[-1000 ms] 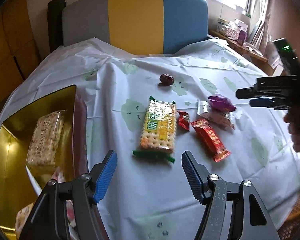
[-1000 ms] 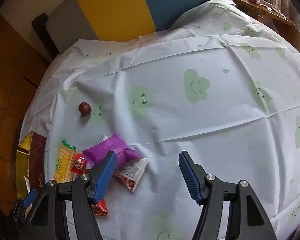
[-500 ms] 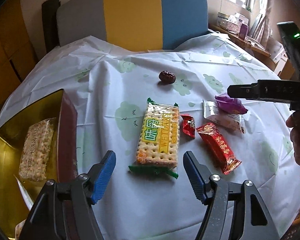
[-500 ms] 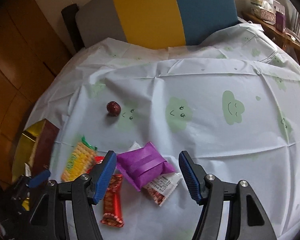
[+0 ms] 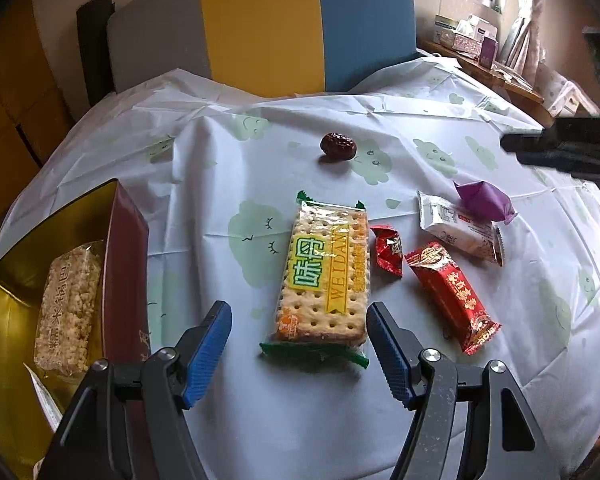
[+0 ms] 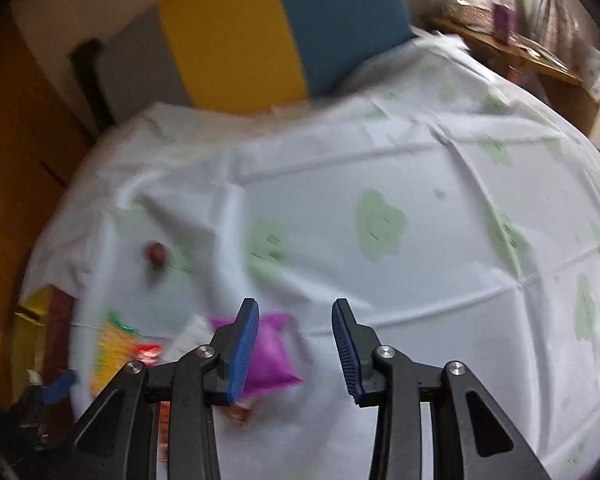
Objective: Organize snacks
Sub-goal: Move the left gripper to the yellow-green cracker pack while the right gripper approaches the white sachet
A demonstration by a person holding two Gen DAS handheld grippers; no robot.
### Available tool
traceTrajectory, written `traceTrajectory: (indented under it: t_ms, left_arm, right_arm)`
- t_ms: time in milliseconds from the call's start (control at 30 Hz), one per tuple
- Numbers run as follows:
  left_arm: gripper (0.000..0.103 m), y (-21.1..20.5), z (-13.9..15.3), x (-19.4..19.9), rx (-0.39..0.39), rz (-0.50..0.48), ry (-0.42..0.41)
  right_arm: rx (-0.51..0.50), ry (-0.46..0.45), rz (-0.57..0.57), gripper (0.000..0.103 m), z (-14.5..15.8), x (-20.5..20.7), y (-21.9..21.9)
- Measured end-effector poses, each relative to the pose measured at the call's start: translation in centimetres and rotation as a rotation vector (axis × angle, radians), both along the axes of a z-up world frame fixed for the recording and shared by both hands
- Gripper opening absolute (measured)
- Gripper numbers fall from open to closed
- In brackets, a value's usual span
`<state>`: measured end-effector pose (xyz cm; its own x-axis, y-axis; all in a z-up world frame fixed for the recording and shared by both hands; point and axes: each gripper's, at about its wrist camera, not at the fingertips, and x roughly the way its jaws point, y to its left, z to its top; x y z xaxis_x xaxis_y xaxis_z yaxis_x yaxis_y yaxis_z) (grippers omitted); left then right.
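The right gripper (image 6: pixel 294 344) is closing on air beside the purple packet (image 6: pixel 270 354) and may knock it aside, while the left gripper (image 5: pixel 298 344) hovers spread before the cracker pack (image 5: pixel 326 276).

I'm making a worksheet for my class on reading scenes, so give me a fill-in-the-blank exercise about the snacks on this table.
1. The cracker pack with the yellow-green label lies in front of the open ____ gripper.
2. The puffed rice bar lies inside the ____ coloured tin box.
3. The purple wrapped snack rests partly on a ____ packet.
4. The dark red dried date lies ____, apart from the wrapped snacks.

Missing words: left; gold; white; alone
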<state>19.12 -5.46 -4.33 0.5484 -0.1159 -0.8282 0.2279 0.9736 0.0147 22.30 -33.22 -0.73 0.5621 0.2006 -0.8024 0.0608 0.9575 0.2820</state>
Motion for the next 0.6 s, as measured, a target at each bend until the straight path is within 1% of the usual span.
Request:
traceTrajectory:
  t_ms: [33, 100, 167, 233, 300, 367, 433, 500, 533, 600]
  left_arm:
    - [0.071, -0.1, 0.0, 0.1, 0.001, -0.002, -0.001]
    - [0.071, -0.2, 0.0, 0.3, 0.003, -0.004, -0.003]
    - [0.071, -0.3, -0.1, 0.5, -0.001, 0.001, -0.003]
    - [0.071, -0.4, -0.2, 0.6, -0.003, 0.001, -0.001]
    - [0.071, -0.4, -0.2, 0.5, -0.003, 0.001, -0.003]
    - [0.071, -0.5, -0.3, 0.6, -0.001, -0.003, -0.003]
    - [0.071, -0.4, -0.4, 0.6, 0.0, -0.006, 0.003]
    - [0.071, -0.3, -0.5, 0.6, -0.005, -0.008, 0.005]
    - [0.071, -0.2, -0.5, 0.6, -0.009, -0.008, 0.006]
    - [0.071, 0.0, -0.4, 0.6, -0.018, -0.006, 0.006]
  right_arm:
    - [0.021, -0.02, 0.029, 0.039, 0.4, -0.1, 0.4]
    - [0.112, -0.064, 0.145, 0.038, 1.2, -0.5, 1.8]
    - [0.16, -0.055, 0.22, 0.038, 0.9, -0.4, 3.3]
    - [0.201, -0.002, 0.274, 0.038, -0.2, -0.1, 4.3]
    - [0.229, 0.082, 0.284, 0.038, -1.9, 0.4, 4.7]
    - [0.16, 0.125, 0.245, 0.038, -3.1, 0.9, 4.5]
    - [0.129, 0.132, 0.201, 0.038, -3.4, 1.2, 3.6]
    - [0.071, 0.136, 0.144, 0.039, -3.5, 1.4, 2.5]
    - [0.063, 0.14, 0.137, 0.039, -3.6, 1.4, 2.4]
    - [0.078, 0.143, 0.162, 0.039, -3.4, 1.3, 2.6]
